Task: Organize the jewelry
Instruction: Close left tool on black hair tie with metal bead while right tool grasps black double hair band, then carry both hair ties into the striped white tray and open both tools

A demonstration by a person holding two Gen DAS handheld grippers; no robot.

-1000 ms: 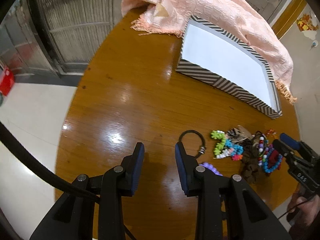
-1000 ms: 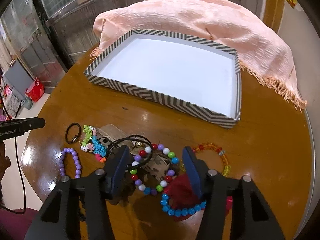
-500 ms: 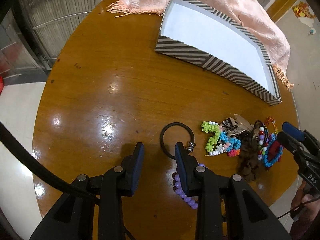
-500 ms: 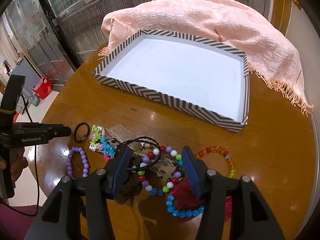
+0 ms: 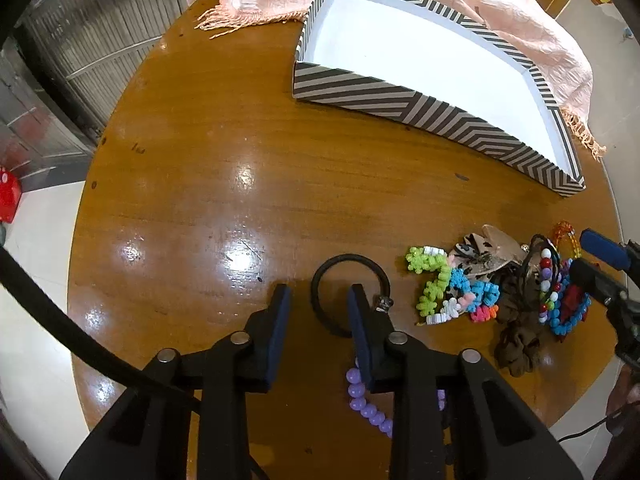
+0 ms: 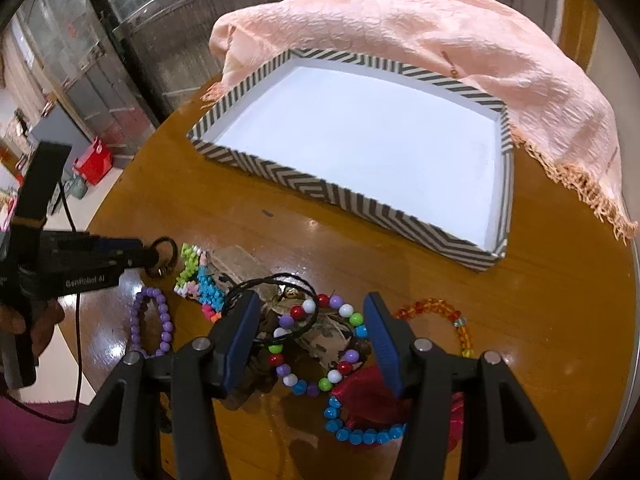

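Observation:
A black hair tie (image 5: 345, 258) with a small metal charm lies on the round wooden table (image 5: 208, 168). My left gripper (image 5: 319, 296) points down at it. Its right finger stands inside the ring and the ring's left arc lies between the closing jaws, with no pad pressing on it. A purple bead bracelet (image 5: 368, 404) lies under that gripper. My right gripper (image 6: 310, 304) hovers open over the jewelry pile, above a multicoloured bead bracelet (image 6: 346, 366). The striped box (image 6: 320, 188) with a white floor stands beyond.
The pile also holds a green-and-blue bead piece (image 5: 440, 288), a brown scrunchie (image 5: 516, 344), an orange bracelet (image 6: 436, 308), a blue bead bracelet (image 6: 360, 436) and a red cloth piece (image 6: 368, 392). A pink fringed scarf (image 6: 440, 28) drapes behind the box. The table edge is close on the left.
My left gripper has moved over the hair tie and come lower, and its jaws have narrowed around the ring's left arc. My right gripper has stayed above the pile.

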